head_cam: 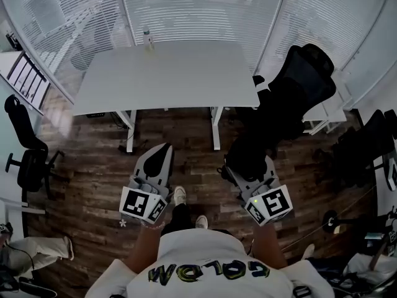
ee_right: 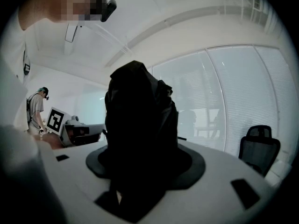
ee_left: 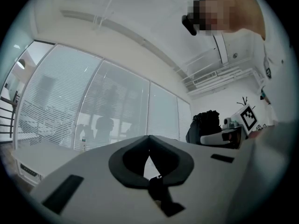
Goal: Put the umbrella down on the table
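1. Umbrella (ee_right: 140, 134): we see it as a dark, bundled shape standing up between the fingers of the right gripper (head_cam: 246, 166), which are closed on it. It is in the air over the wooden floor (head_cam: 93, 166), well apart from the white surface (head_cam: 167, 73) ahead.
2. The left gripper (ee_left: 148, 139) has its fingers closed tip to tip with nothing between them, and it is held out beside the right one.
3. We judge the task to be in its carrying stage, since the umbrella has not yet reached the surface.
4. The first risk is the grip. The fingers seem to hold loose, folded cloth (we cannot tell whether the shaft is caught too), so the bundle could slide or sag out on the way.
5. The second risk is letting go too soon. The near edge of the surface is not yet under the umbrella, and opening the fingers here would drop it to the floor.
6. The third risk is a snag. A black chair (ee_right: 259, 146) stands near the right-hand side of the surface, and trailing cloth could catch on it or on the surface's edge.
7. A small bottle (head_cam: 147, 39) stands at the far edge, and a long reach could knock it over.
8. The left fingers, closed and empty, give no support if the bundle tips.
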